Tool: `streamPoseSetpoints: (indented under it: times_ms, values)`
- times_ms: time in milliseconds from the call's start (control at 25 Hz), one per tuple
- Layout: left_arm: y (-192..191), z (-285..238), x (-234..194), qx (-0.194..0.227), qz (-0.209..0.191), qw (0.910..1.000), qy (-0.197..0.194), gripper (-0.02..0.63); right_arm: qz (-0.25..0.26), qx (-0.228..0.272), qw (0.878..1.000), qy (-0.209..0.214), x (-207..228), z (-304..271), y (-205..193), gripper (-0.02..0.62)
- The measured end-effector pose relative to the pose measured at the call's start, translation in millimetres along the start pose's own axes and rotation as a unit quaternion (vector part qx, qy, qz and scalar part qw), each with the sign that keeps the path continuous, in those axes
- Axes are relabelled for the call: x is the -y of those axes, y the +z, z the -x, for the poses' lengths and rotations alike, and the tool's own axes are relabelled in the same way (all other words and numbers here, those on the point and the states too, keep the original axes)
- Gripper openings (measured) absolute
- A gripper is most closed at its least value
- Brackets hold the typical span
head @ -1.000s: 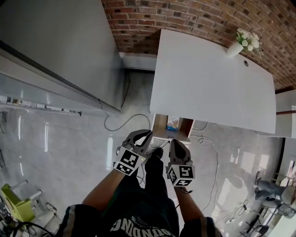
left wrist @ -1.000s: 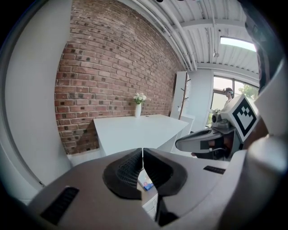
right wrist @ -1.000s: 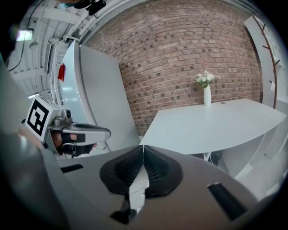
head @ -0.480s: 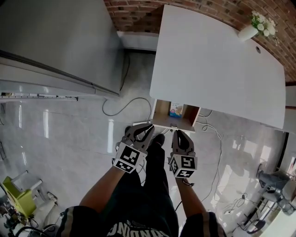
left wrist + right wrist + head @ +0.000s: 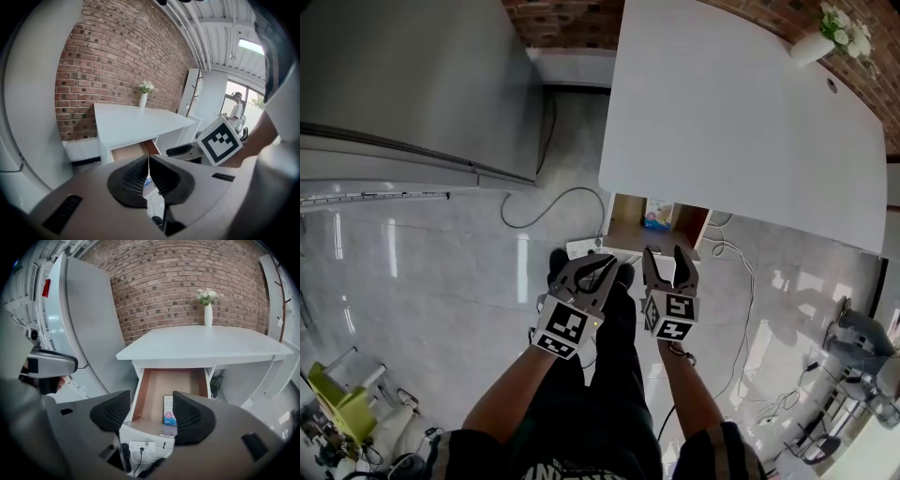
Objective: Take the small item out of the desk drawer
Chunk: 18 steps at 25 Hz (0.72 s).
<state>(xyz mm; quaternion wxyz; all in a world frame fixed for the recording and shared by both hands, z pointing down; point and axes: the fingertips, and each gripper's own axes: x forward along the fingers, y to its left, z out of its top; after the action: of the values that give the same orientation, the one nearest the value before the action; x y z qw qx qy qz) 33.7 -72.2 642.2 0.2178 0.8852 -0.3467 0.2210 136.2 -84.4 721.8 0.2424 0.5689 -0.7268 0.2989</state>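
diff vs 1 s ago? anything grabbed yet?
Nothing grabbed. The right gripper was shut before; its jaws are now opening, with nothing between them. The left gripper stays shut, and the small box still lies in the open drawer.

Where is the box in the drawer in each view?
Head view: box in the open drawer, upper centre.
Left gripper view: not clearly seen; maybe a blue sliver, low centre.
Right gripper view: just below centre, in the drawer.
Shared landmark: vase on the desk.
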Motion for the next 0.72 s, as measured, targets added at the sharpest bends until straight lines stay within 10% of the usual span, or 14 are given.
streamPoseSetpoints:
  times_ms: [720]
  values:
    - [-60,-5,-19,-0.026,0.045,0.9984,0.021,0.021,-0.006,-0.084,0.996,-0.022,50,-120,-31,0.322]
